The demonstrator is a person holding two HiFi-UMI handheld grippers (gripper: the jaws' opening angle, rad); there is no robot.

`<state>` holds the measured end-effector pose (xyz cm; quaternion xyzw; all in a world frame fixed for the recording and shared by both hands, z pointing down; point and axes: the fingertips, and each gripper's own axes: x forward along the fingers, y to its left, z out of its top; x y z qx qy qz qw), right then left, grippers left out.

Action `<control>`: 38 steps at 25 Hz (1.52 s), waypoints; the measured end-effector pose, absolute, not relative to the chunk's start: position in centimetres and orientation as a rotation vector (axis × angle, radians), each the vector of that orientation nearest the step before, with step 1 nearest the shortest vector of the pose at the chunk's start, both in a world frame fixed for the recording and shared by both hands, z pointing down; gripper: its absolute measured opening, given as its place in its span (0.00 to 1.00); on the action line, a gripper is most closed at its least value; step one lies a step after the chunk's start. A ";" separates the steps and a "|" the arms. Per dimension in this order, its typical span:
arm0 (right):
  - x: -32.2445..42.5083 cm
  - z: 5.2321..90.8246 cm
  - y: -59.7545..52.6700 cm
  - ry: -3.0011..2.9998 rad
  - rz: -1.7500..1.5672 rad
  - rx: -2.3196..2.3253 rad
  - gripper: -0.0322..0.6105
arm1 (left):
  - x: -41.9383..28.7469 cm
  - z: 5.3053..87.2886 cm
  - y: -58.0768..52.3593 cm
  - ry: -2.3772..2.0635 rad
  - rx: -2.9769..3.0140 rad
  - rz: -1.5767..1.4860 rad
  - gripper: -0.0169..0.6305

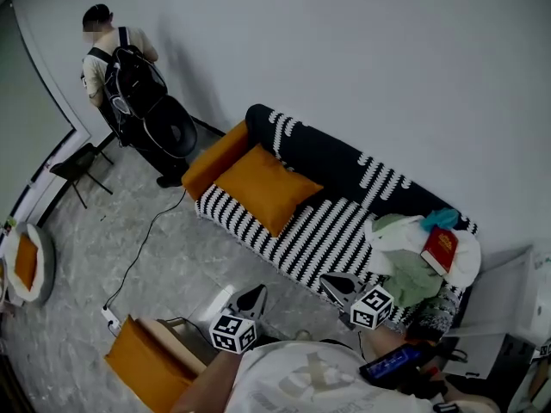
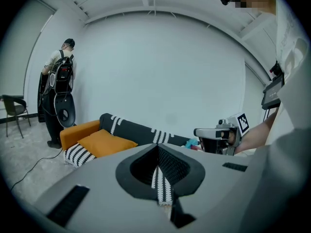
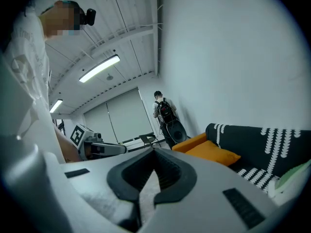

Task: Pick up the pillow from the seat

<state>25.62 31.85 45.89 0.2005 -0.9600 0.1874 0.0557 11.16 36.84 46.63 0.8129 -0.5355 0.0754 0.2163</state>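
Note:
An orange pillow (image 1: 267,188) lies on the seat of a black-and-white striped sofa (image 1: 297,231), near its orange armrest (image 1: 215,158). The same pillow (image 2: 103,142) shows in the left gripper view and, as the pillow (image 3: 212,153), in the right gripper view. My left gripper (image 1: 251,299) and right gripper (image 1: 340,286) hover close to my body, in front of the sofa and well short of the pillow. Both have their jaws shut with nothing between them. The left gripper view shows the right gripper (image 2: 210,134) beside it; the right gripper view shows the left gripper (image 3: 104,149).
Clothes and a red book (image 1: 439,249) are piled on the sofa's right end. A person with a backpack (image 1: 129,80) stands at the far wall by a black chair (image 1: 82,166). An orange box (image 1: 146,364) sits near my left. A cable (image 1: 142,248) crosses the floor.

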 end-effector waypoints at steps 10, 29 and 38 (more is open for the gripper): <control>20.8 46.2 30.3 -2.861 0.577 0.715 0.07 | 5.1 47.3 34.9 -1.461 2.245 0.194 0.04; 10.9 45.8 27.3 -2.796 0.580 0.964 0.07 | -6.2 47.0 31.3 -1.379 2.325 0.188 0.04; 6.5 45.6 26.4 -2.803 0.559 0.949 0.07 | -12.3 46.4 31.2 -1.485 2.294 0.166 0.04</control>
